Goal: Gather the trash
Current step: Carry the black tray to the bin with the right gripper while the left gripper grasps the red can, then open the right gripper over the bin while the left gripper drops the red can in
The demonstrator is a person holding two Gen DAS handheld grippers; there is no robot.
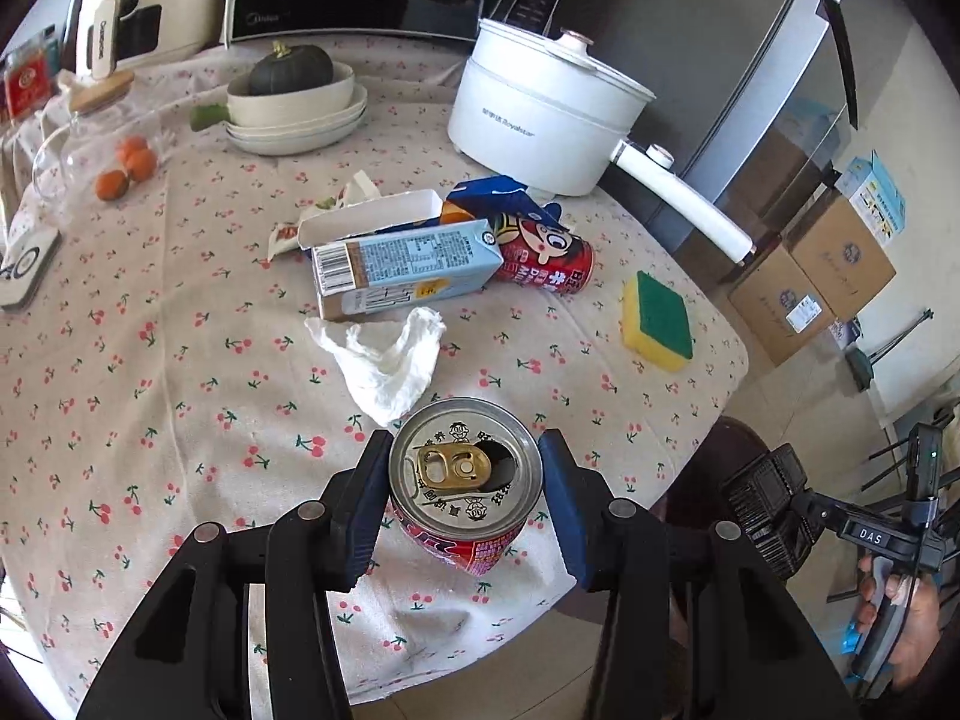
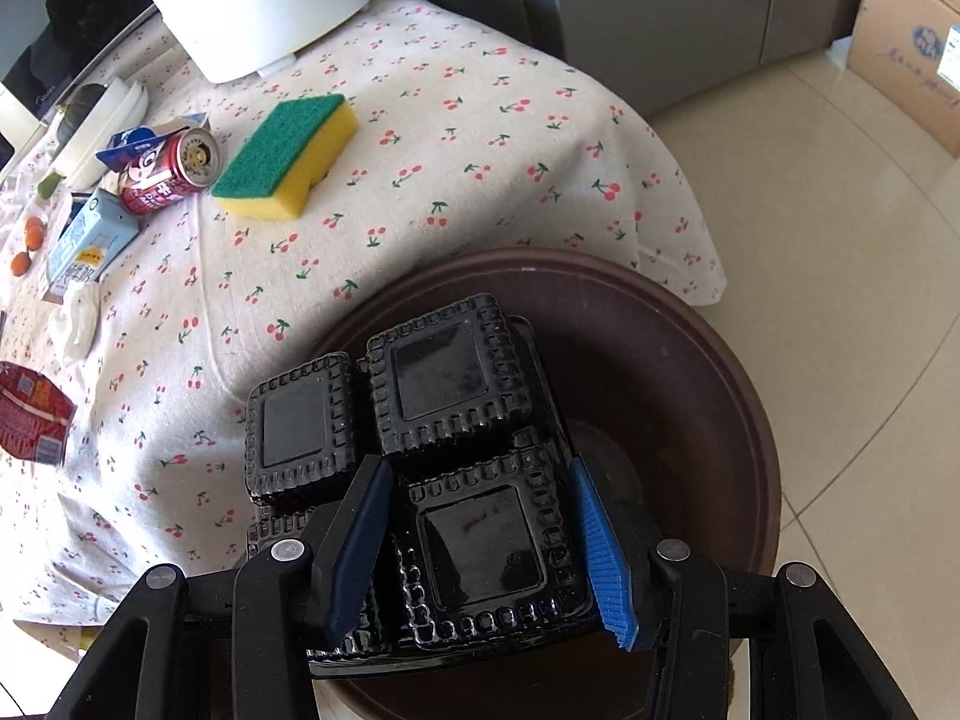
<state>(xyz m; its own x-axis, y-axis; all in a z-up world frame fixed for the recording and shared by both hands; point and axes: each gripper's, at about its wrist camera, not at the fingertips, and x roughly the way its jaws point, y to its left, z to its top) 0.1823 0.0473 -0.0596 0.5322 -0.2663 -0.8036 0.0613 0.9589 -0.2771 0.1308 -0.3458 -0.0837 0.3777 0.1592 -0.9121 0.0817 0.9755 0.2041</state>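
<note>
Red can (image 1: 465, 489) seemingly pinched by left gripper (image 1: 465, 495).

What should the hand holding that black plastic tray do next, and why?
Probably open and let go. The right gripper holds the black tray right over the brown bin, beside the table edge, so a release should drop it in. The left gripper brackets the upright can, which could follow once the bin's mouth is free.
</note>
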